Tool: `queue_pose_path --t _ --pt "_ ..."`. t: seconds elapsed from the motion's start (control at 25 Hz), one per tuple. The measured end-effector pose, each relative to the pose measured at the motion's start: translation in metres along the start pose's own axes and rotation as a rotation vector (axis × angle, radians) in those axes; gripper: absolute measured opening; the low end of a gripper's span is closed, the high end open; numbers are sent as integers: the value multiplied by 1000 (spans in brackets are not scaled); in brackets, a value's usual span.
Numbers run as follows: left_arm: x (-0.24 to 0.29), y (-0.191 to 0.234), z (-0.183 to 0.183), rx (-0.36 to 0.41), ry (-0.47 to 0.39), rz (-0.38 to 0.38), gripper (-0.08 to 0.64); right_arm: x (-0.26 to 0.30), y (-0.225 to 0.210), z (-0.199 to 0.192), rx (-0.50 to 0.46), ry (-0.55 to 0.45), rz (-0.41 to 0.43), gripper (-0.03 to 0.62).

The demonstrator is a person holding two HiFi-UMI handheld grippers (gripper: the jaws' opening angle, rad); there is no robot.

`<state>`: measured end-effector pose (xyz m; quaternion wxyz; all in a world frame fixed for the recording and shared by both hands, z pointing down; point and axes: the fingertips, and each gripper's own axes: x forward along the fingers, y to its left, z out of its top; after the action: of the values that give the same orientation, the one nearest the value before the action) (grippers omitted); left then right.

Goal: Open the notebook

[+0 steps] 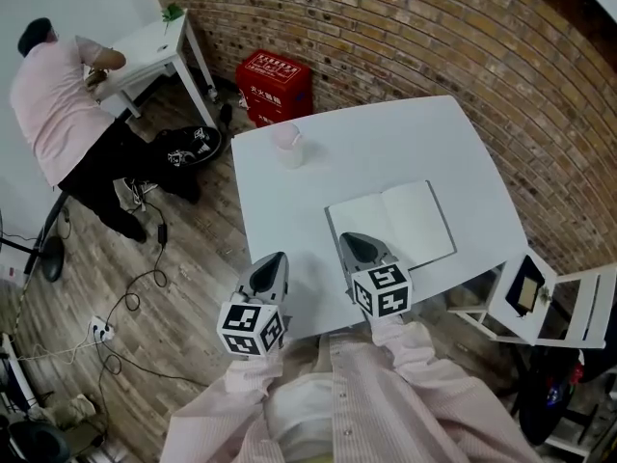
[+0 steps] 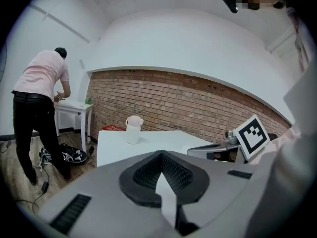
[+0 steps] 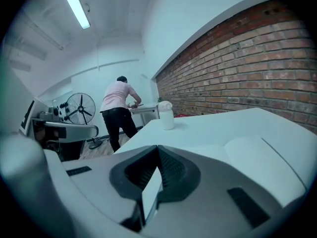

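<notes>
There it was: the white table [image 1: 386, 133] carried the notebook [image 1: 395, 222], open and flat by its near edge, toward the right corner (both pages blank). The right gripper [image 1: 360, 246] hung over the notebook's near left corner, jaws pressed together on nothing. The left gripper [image 1: 271, 264], likewise closed and empty, hung by the table's near left corner, and a small white jug [image 1: 287, 147] stood near the far left corner.

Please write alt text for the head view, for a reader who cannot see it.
An open notebook lies on a white table, blank pages up, with the left gripper and right gripper, both shut and empty, at the table's near edge. A white cup stands farther back; a person bends over a desk.
</notes>
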<state>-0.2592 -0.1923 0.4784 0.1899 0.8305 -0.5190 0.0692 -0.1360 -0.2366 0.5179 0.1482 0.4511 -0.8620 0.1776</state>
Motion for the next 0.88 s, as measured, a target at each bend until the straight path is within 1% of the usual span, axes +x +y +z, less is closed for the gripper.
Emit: queue_pose_path --t 0.16,0.28,0.44,0.6,0.88 --pt "-1 -7 15 36 -42 14 -8 -14 -1 22 17 -96 35 3" --pt "-1 -11 27 42 -80 27 -8 -23 -3 38 27 -148 65 3" --pt "-4 -14 40 57 -119 40 -8 -35 -6 58 44 -213 85 3" --pt "-6 -14 52 60 -156 55 -8 -43 -13 73 52 -260 85 3" --pt "-7 -6 72 78 -199 100 -8 -56 -28 101 19 -334 56 3"
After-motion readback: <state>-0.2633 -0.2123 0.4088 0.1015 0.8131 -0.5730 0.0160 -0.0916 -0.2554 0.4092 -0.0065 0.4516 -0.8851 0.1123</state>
